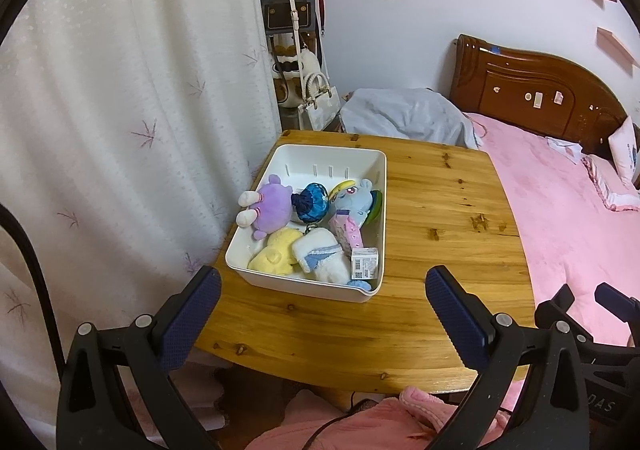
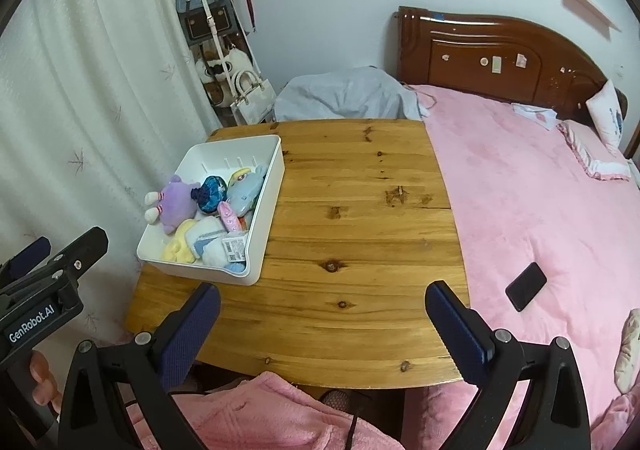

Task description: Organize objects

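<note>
White plastic bin (image 1: 376, 210), rectangular w/ rounded corners & slotted far wall, sits on left part of the knotty wooden worktop (image 1: 440, 218), near the curtain (image 1: 120, 90). Inside, packed close: purple plush (image 1: 272, 206) w/ feet over the left rim, dark blue round toy (image 1: 314, 202), light blue pony plush (image 1: 356, 196), yellow plush (image 1: 276, 254), white fuzzy plush w/ blue trim (image 1: 320, 256), pink carton (image 1: 348, 234), small barcoded box (image 1: 364, 262). Left gripper (image 1: 322, 314) & right gripper (image 2: 322, 324): fingers spread wide, holding nothing, above near worktop edge. Black phone (image 2: 526, 286) on pink bed (image 2: 540, 210).
</note>
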`<state>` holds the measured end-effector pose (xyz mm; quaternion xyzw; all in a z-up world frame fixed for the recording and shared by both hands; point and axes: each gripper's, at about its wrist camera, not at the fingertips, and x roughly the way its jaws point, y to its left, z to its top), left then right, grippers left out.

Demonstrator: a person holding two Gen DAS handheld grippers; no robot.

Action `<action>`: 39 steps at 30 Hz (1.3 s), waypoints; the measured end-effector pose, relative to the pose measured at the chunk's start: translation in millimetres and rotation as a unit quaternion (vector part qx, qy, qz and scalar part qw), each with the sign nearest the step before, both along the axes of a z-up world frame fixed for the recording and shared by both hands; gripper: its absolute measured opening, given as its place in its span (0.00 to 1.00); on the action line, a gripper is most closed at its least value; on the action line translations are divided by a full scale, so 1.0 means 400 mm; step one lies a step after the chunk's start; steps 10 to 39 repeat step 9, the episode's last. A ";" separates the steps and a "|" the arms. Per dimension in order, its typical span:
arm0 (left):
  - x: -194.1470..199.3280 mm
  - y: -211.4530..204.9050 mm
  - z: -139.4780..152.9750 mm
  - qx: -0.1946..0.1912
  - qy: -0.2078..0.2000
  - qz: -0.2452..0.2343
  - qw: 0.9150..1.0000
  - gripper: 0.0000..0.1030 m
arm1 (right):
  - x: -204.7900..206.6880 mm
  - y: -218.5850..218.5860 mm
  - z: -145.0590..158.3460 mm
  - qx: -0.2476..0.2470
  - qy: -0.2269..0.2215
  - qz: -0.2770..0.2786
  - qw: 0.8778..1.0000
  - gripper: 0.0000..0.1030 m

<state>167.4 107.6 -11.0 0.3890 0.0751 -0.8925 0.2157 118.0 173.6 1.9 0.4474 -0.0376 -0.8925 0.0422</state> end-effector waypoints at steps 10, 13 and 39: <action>-0.014 0.010 0.002 -0.014 -0.002 0.013 1.000 0.99 | -0.025 0.001 -0.015 -0.007 -0.014 0.019 1.000 1.00; -0.014 0.010 0.002 -0.014 -0.002 0.013 1.000 0.99 | -0.025 0.001 -0.015 -0.007 -0.014 0.019 1.000 1.00; -0.014 0.010 0.002 -0.014 -0.002 0.013 1.000 0.99 | -0.025 0.001 -0.015 -0.007 -0.014 0.019 1.000 1.00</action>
